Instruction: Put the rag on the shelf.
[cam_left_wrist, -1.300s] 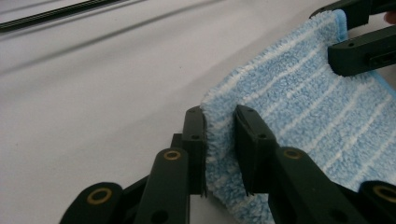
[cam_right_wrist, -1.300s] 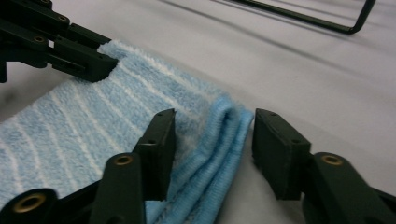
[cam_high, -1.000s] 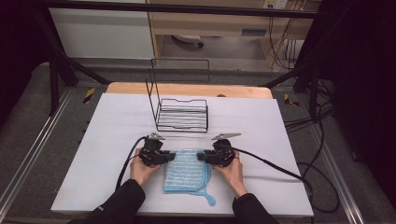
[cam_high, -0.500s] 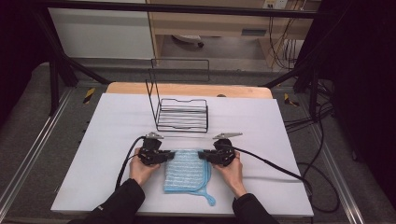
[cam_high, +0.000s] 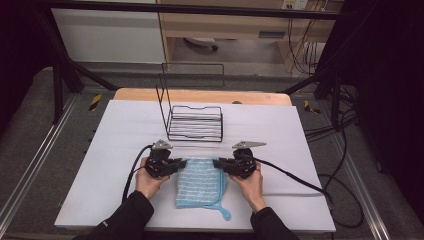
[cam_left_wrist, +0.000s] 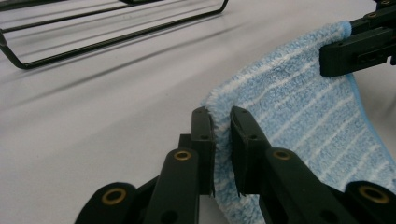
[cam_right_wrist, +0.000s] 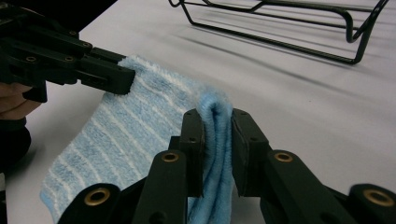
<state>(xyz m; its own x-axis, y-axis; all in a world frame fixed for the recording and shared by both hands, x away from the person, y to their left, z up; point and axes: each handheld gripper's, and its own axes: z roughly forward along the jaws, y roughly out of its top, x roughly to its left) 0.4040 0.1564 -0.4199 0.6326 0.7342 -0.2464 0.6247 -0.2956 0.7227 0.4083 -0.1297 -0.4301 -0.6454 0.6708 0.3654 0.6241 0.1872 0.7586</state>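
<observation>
Tabletop (cam_high: 125, 150) space is taken up by a white sheet, on which a black wire rack (cam_high: 194, 122) stands at the far side and a blue striped cloth (cam_high: 199, 182) lies near the person, between the two hands. The cloth is held at its two far corners: the left hand-held gripper (cam_high: 181, 164) is clamped on the left corner, the jaws nearly together with only the terry pile (cam_left_wrist: 223, 135) pinched between them, and the right hand-held gripper (cam_high: 218, 164) is clamped on the right corner, where a folded thickness of cloth (cam_right_wrist: 215, 140) is squeezed (a hanging loop trails off the near edge).

A slip is judged the main risk: only a little fabric is caught at each corner, so the fluffy pile could be pulled free if the cloth is lifted or stretched too sharply. An uneven lift would let one side sag, and the loop could be dragged or snagged on the rack wires if the cloth is carried that way.

Compared with the earlier high view, both sets of jaws have just been closing onto the corners, while the hands and the cloth are seen in much the same place.
</observation>
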